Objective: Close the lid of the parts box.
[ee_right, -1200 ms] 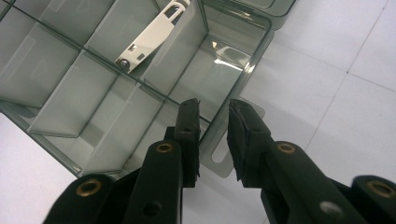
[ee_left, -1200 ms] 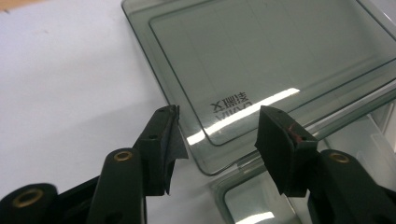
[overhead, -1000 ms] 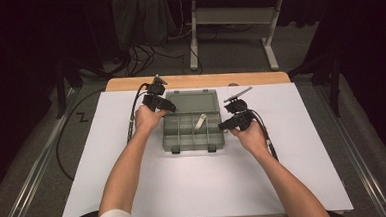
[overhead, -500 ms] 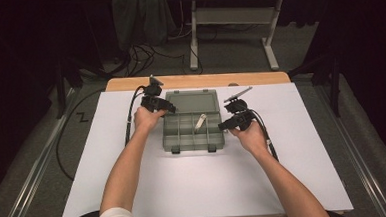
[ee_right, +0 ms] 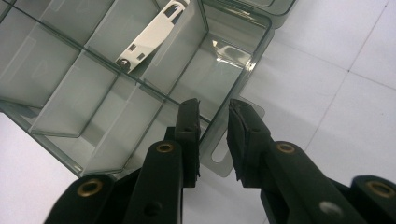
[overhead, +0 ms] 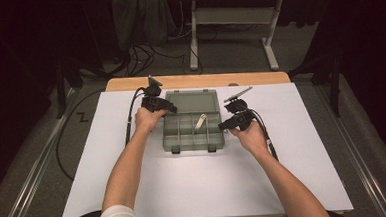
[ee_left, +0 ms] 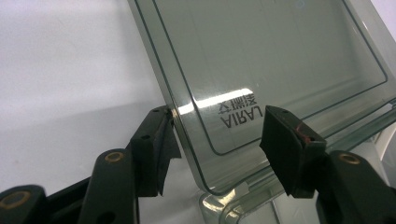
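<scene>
Here, the side wall of the clear plastic box [ee_right: 219,93] on the white table [overhead: 185,189] is pinched by the right gripper [ee_right: 214,112], and farther back its open lid [ee_left: 261,60] sits between the left gripper [ee_left: 217,135]'s spread jaws, just opened wider.

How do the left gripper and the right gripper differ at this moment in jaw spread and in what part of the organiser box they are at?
The left gripper has its jaws spread wide; the right gripper keeps a narrow gap. The left gripper straddles a corner of the open lid, its jaws having just been opening; the right gripper's jaws flank the wall of the compartment tray. Both are black, hand-held, and at the same clear organiser box.
</scene>
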{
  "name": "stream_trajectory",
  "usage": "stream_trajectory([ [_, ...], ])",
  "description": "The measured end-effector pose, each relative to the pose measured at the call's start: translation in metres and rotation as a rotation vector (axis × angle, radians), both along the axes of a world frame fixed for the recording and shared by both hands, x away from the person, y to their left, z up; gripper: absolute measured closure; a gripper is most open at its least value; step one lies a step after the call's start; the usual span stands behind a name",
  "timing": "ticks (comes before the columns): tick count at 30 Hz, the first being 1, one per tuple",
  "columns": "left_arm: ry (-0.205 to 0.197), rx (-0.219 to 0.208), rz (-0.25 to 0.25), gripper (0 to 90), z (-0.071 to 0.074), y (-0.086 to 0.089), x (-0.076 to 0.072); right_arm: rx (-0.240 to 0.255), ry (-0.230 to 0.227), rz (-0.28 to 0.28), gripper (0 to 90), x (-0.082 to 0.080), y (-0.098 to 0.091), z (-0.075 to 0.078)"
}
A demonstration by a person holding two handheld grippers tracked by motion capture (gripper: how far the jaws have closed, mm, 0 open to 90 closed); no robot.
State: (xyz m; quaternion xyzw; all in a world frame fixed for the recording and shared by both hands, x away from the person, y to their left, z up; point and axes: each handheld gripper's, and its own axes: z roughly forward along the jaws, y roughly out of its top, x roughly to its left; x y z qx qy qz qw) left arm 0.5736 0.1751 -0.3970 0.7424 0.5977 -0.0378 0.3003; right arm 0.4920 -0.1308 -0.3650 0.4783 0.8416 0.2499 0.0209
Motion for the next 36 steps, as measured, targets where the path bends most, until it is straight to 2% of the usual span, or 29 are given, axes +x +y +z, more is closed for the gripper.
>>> stream_trajectory([
  [2, 0.001, -0.003, -0.001, 44.2, 0.0, 0.001, 0.0, 0.005, 0.001, 0.0, 76.4, 0.0, 0.0, 0.0],
  [3, 0.023, -0.009, 0.012, 44.8, 0.002, 0.0, -0.002, 0.003, 0.003, 0.0, 76.5, 0.0, 0.0, 0.0],
  [4, -0.005, 0.0, -0.003, 45.2, 0.002, 0.001, -0.001, 0.003, 0.003, 0.0, 76.5, 0.0, 0.0, 0.0],
  [18, -0.059, 0.013, -0.008, 48.0, 0.015, 0.0, -0.006, -0.002, 0.004, -0.006, 76.7, 0.0, 0.0, 0.0],
  [23, -0.091, 0.066, -0.029, 48.3, 0.019, -0.004, -0.008, 0.005, 0.006, -0.008, 76.6, 0.0, 0.0, 0.0],
  [30, -0.118, 0.056, -0.032, 49.6, 0.025, -0.002, -0.011, -0.003, 0.004, -0.005, 76.7, 0.0, 0.0, 0.0],
  [36, -0.136, 0.072, -0.04, 50.7, 0.03, -0.003, -0.014, -0.002, 0.004, -0.005, 76.7, 0.0, 0.0, 0.0],
])
